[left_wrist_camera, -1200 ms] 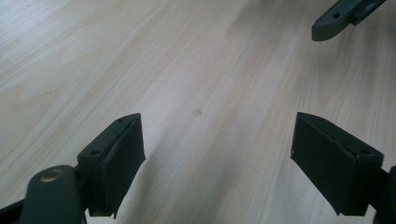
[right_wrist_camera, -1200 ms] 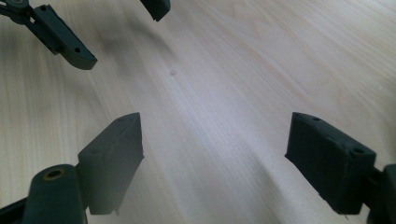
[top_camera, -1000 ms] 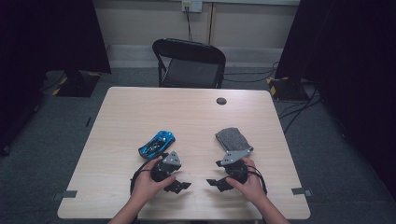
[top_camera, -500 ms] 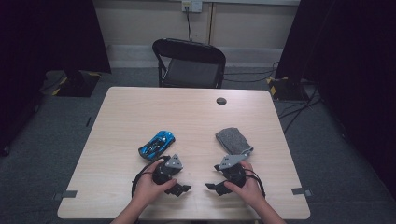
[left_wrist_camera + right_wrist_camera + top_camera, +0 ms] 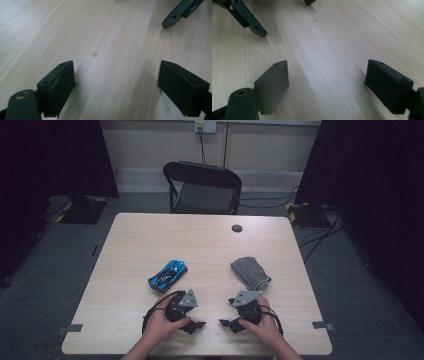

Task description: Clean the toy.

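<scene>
two open grippers, a toy car and a grey cloth waiting

my left gripper (image 5: 195, 325) rests at the near edge of the table (image 5: 125, 245), jaws spread wide with nothing between them; in the left gripper view there is only bare wood grain between the two black pads (image 5: 58, 87). up and to the left of it, near but apart, lies the blue toy car (image 5: 168, 275), set at a slant with its nose toward the far right. i judge it light, hard and glossy, so likely to skid or roll on its wheels if i nudge it. the best hold looks like across its narrow width at the middle of the body, pads on the two flanks.

my right gripper (image 5: 227, 322) sits just beside the left, tips facing it, also wide open and empty. beyond it, near but not touching, is the folded grey cloth (image 5: 251, 272). it should be soft and limp, nothing to break, but it will sag and unfold; i would pinch a folded edge or bunch the middle.

the high view shows the car, the cloth, the chair (image 5: 202, 187) and both my hands. the gripper views give neither thing, but they show the gap between my pads clearly, and each catches the other gripper's jaw tip at its top edge.
</scene>
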Available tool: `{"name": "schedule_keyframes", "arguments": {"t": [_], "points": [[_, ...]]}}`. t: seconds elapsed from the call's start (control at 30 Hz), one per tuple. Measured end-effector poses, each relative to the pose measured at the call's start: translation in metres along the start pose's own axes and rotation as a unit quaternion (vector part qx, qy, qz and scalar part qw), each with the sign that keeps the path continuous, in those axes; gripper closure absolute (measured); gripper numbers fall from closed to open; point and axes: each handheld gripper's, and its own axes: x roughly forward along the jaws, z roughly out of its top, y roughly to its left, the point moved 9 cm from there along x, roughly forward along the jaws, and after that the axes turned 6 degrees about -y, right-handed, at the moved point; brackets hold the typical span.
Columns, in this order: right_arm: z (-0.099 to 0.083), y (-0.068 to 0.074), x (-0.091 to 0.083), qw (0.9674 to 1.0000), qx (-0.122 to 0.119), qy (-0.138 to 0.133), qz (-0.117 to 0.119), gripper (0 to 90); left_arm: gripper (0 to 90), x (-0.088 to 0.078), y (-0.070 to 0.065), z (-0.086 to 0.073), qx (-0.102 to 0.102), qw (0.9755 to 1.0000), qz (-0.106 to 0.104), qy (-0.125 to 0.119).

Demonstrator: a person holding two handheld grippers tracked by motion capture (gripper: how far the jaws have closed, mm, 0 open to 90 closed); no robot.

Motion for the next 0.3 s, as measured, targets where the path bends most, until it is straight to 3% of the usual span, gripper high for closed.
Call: {"name": "schedule_keyframes", "arguments": {"t": [0.2, 0.27, 0.3], "points": [[0.0002, 0.0001, 0.0004, 1.0, 0.0, 0.0, 0.003, 17.7, 9.5, 0.0019, 0.0013, -0.0009, 0.004, 0.9999, -0.002, -0.016], [0.0003, 0.0001, 0.0006, 1.0, -0.001, 0.0, 0.004, 17.7, 5.5, 0.0049, -0.0001, -0.0007, 0.006, 0.9997, -0.005, -0.023], [0.0003, 0.0, 0.0006, 1.0, -0.001, 0.0, 0.004, 17.7, 2.1, 0.0055, -0.0011, -0.0014, 0.011, 0.9998, -0.01, -0.015]]}}
